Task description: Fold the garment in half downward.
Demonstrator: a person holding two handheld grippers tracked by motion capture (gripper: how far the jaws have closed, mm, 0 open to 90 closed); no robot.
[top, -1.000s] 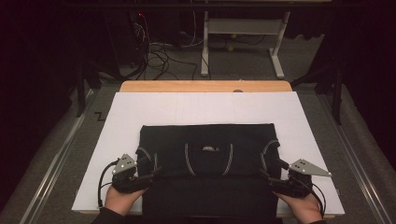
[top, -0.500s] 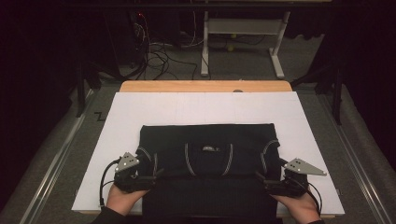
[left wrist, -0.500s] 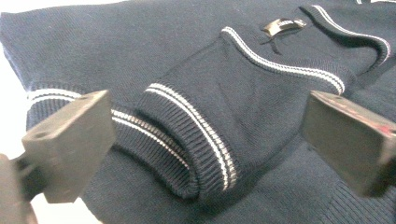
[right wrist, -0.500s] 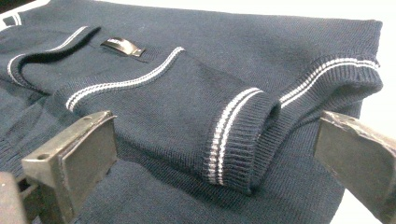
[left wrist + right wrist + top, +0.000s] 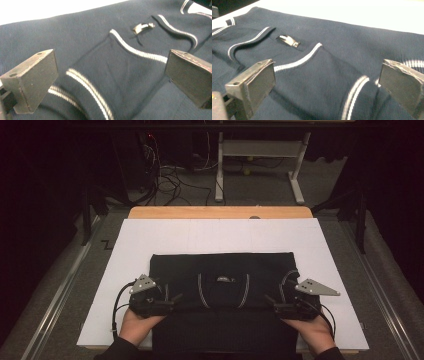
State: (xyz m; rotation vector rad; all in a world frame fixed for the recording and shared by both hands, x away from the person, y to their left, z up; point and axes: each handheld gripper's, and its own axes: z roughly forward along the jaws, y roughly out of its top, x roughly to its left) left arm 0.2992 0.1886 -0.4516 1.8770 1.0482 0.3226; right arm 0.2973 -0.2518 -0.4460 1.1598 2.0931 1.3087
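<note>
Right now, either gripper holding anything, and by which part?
Nothing held. Left gripper and right gripper have just opened, jaws wide above the dark sweater.

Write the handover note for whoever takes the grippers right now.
Left gripper: open, jaws just opened, nothing between them, above the folded left sleeve.
Right gripper: open, jaws just opened, nothing held, above the folded right sleeve.
Sweater: dark with white stripes, flat on the white sheet, collar label facing up, near edge at the table's front.
Done: both sleeves folded in over the body and let go.
Left: probably fold the body up into a smaller packet.
</note>
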